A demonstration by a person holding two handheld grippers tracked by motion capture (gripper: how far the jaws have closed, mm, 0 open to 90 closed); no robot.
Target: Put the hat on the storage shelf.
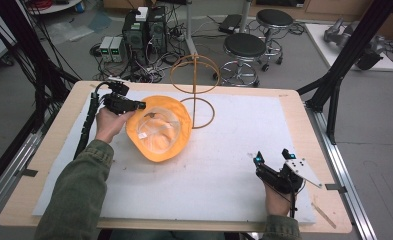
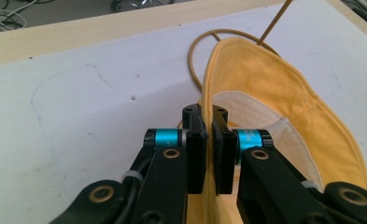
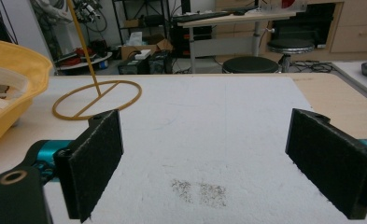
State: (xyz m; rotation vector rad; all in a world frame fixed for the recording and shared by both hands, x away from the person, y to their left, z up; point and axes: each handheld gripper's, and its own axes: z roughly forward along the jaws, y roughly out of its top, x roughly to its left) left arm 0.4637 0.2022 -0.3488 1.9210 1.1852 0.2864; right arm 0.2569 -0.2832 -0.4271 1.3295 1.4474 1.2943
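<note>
While the yellow hat (image 1: 159, 129) lies crown-down on the white surface (image 1: 224, 165), touching the wire stand (image 1: 196, 95), the left gripper (image 2: 208, 135) is clamped on its brim at the left edge. Risk: thin fabric caught near the edge may slip free when lifted, or the brim could snag the stand's base ring. Right gripper (image 3: 204, 154) rests near the surface's right front, jaws wide, holding nothing.

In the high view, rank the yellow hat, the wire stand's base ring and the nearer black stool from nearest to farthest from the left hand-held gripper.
1. Yellow hat: its brim is pinched in the left hand-held gripper, at the table's left.
2. Wire stand's base ring: on the white mat just right of the hat.
3. Nearer black stool: on the floor beyond the table's far edge.
</note>
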